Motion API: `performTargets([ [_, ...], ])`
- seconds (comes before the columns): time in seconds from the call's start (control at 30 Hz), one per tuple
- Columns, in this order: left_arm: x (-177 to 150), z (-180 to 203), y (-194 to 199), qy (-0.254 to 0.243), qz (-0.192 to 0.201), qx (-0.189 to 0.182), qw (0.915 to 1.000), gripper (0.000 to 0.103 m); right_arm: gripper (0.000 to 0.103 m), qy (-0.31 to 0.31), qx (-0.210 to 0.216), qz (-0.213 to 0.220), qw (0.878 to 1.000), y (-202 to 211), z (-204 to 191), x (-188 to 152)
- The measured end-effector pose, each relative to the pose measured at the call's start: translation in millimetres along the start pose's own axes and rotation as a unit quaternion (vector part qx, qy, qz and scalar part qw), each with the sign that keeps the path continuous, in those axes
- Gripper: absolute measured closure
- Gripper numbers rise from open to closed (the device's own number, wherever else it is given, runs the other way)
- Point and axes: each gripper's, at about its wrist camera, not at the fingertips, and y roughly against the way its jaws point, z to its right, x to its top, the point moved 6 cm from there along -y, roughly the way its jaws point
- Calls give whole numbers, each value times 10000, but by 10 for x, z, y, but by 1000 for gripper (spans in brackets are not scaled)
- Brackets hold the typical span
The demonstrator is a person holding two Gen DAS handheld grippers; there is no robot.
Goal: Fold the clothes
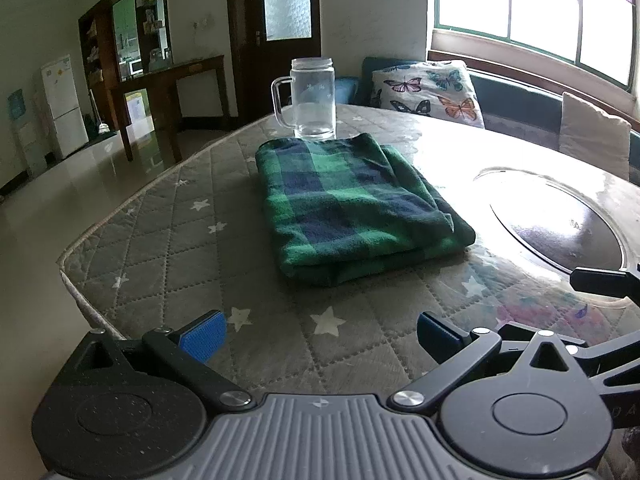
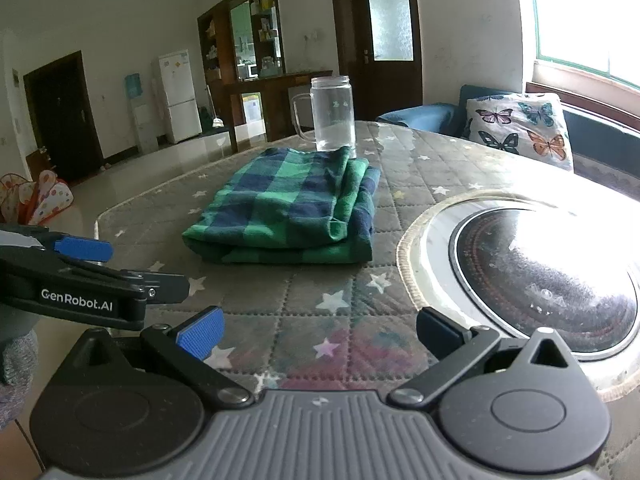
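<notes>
The glass mug's (image 2: 333, 114) base hides behind the folded plaid cloth (image 2: 288, 204) (shelf items beyond: too small to tell).

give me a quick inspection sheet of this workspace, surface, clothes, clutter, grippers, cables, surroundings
surface: table under a grey quilted star-print cover, with a round dark glass inset on the right.
job's things: one green and navy plaid garment, folded into a flat stack and lying untouched.
clutter: clear glass mug standing upright just behind the garment.
grippers: left gripper and right gripper both open, empty, on the near side of the garment and apart from it.
cables: nothing seen.
surroundings: butterfly cushion on a bench below a window, white fridge, dark wooden shelving and doors.
</notes>
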Motion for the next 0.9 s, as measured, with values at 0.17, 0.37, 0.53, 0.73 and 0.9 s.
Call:
performTargets([
  [0.17,31,49,-101,21,-75,64,9999,0,0,-36,76,-105,9999,-96,77,1],
  [0.37,32,125,-209,50,-206,169,9996,0,0,-86,177,-235,9995,-214,174,-3],
  [0.53,46,190,-261,80,-298,284,9991,0,0,-90,301,-251,9992,-233,217,9],
  [0.73,70,217,-231,157,-307,486,9982,0,0,-1,373,-273,9989,-233,248,40],
  [0.9,67,193,-160,264,-313,724,9965,0,0,174,411,-194,9988,-194,231,73],
])
